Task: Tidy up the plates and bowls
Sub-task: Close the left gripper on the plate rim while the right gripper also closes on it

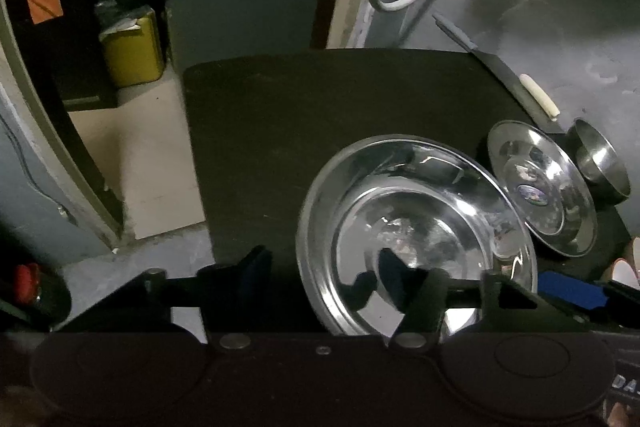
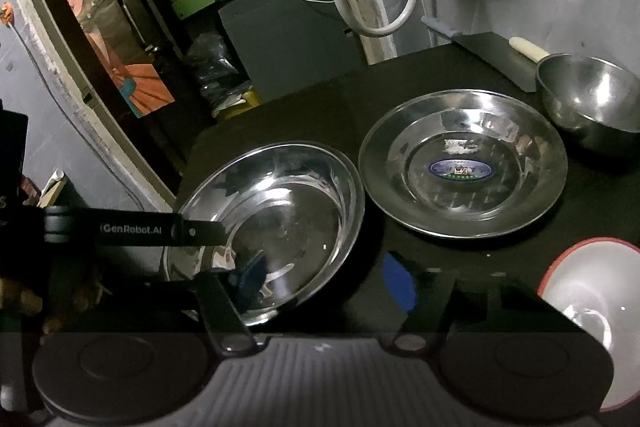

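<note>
From my left wrist view, the left gripper (image 1: 344, 267) hangs over the near-left rim of the large steel plate (image 1: 416, 227), one finger outside the rim over the black table (image 1: 320, 95), the other over the plate's well; the jaws stand apart and I see no pad pressing on metal. Beyond it lies the stickered plate (image 1: 540, 187), its rim just beside the large one, and a small steel bowl (image 1: 600, 159) sits just beside that. From my right wrist view, the right gripper (image 2: 324, 279) straddles the near-right rim of the same large plate (image 2: 272, 219), left pad over the well, right pad over bare table; jaws apart, not clamped. The left gripper's arm (image 2: 132, 229) reaches in across the plate's far-left edge. The stickered plate (image 2: 464, 163) lies to the right, the steel bowl (image 2: 592, 99) behind it, a white red-rimmed bowl (image 2: 588, 307) nearest me. I judge we are at the grasp of the large plate, both sides. Next I need both jaws to pinch the rim evenly, then lift level toward the stickered plate
</note>
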A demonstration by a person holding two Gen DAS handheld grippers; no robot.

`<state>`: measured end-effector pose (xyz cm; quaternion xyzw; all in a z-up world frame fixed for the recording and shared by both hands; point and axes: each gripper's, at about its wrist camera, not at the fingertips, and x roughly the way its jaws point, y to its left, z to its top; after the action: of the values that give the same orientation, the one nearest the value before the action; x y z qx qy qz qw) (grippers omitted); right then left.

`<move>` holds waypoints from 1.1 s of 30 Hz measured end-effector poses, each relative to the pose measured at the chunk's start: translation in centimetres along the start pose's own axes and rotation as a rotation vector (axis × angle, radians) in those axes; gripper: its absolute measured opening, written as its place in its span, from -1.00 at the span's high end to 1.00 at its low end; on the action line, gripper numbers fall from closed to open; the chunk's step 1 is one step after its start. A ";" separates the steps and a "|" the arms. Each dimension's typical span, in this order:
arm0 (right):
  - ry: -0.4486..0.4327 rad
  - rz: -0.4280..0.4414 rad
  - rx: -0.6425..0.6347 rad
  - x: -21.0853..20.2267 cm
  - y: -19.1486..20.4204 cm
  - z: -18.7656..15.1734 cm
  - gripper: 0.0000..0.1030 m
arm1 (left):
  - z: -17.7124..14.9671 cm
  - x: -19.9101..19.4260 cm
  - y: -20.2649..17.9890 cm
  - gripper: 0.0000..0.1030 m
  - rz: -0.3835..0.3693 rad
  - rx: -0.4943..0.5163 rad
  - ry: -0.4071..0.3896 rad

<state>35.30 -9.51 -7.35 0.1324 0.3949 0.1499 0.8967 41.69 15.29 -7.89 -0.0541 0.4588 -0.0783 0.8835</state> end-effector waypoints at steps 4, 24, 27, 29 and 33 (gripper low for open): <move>0.001 0.006 0.015 0.5 0.0 0.2 0.28 | 0.1 0.1 0.1 0.30 -0.026 -0.019 -0.005; -0.067 0.022 0.013 -3.4 -1.2 -0.2 0.61 | -1.3 -3.9 -1.1 0.65 -0.026 -0.027 -0.093; -0.064 0.030 0.015 -5.2 -1.6 -0.8 0.61 | -2.2 -5.4 -2.2 0.65 -0.037 -0.008 -0.101; -0.057 0.031 0.014 -6.6 -1.9 -1.4 0.61 | -3.1 -6.2 -3.0 0.63 -0.046 0.004 -0.098; -0.040 0.031 0.001 -8.8 -2.4 -2.6 0.61 | -5.3 -7.7 -4.7 0.60 -0.041 0.033 -0.088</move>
<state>28.06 -14.68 -4.04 0.1420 0.3749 0.1611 0.9018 32.55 11.99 -3.93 -0.0524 0.4167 -0.1016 0.9018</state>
